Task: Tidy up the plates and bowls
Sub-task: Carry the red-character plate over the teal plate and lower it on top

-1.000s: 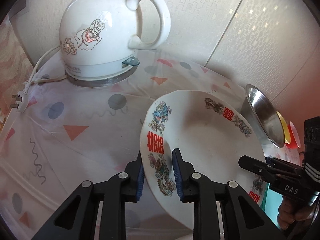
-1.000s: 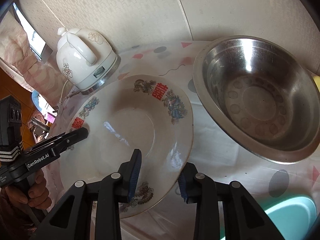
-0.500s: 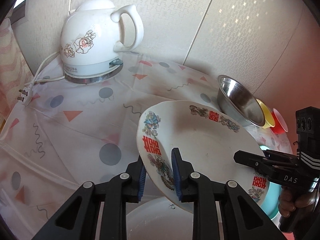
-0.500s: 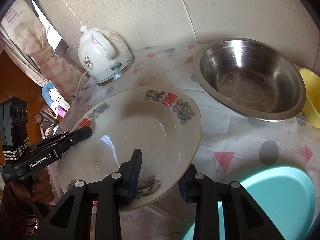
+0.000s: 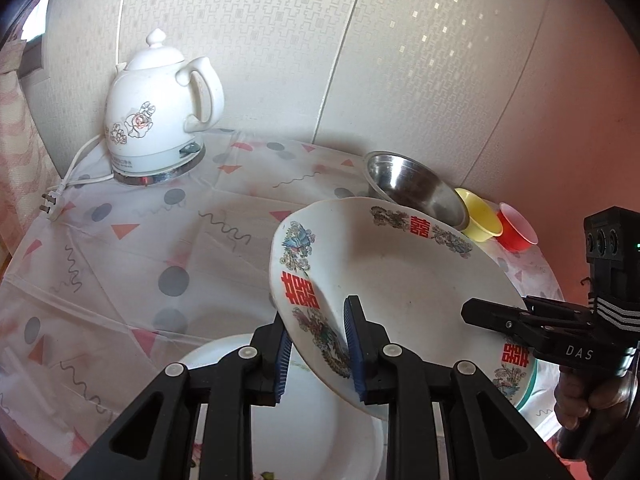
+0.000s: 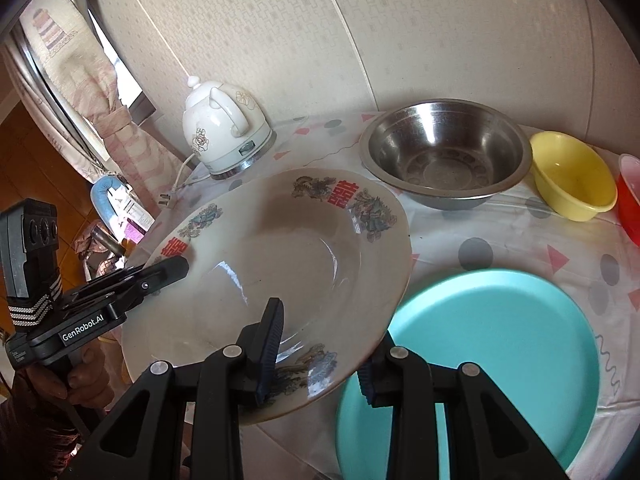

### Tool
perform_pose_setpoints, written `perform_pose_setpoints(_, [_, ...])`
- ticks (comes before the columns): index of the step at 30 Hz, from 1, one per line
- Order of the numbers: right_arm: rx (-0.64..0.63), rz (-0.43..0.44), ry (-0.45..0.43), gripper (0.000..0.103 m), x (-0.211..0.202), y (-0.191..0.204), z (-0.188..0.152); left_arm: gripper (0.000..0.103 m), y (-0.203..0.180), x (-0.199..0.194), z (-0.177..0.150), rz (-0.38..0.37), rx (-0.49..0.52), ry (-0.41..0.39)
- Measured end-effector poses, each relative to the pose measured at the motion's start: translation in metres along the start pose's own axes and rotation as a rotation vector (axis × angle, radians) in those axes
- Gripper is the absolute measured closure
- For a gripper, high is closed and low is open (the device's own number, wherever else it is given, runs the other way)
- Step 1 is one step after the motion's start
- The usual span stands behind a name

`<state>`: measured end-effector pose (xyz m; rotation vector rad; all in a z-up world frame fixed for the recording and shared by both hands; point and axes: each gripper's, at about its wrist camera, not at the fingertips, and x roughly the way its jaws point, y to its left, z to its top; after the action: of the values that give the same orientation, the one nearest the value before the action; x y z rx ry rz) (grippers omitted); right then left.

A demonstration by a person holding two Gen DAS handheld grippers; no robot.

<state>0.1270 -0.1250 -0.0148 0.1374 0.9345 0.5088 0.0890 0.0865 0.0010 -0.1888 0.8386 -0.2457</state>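
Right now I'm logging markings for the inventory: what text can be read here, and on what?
"DAS": side of the right hand-held gripper.
"GenRobot.AI": side of the left hand-held gripper.
"囍", red, repeated: rim of the white plate.
Small print low on the kettle: too blurred to read.

Home dining or kitchen corner, not a lab; table under a plastic tablecloth (image 5: 120,264) printed with dots and triangles; ceramic electric kettle (image 5: 160,108) with flower decal, its plug (image 5: 50,205) lying loose; embossed wall panels (image 6: 320,40); pink curtain (image 6: 100,92) by a window; household clutter off the table's edge
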Motion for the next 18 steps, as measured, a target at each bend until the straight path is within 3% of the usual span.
perform_pose_setpoints(18, [0.13, -0.115, -0.052, 0.07, -0.069, -0.064, -0.056, 0.075, -0.096, 0.017, -0.025, -0.128, 0.118, 0.061])
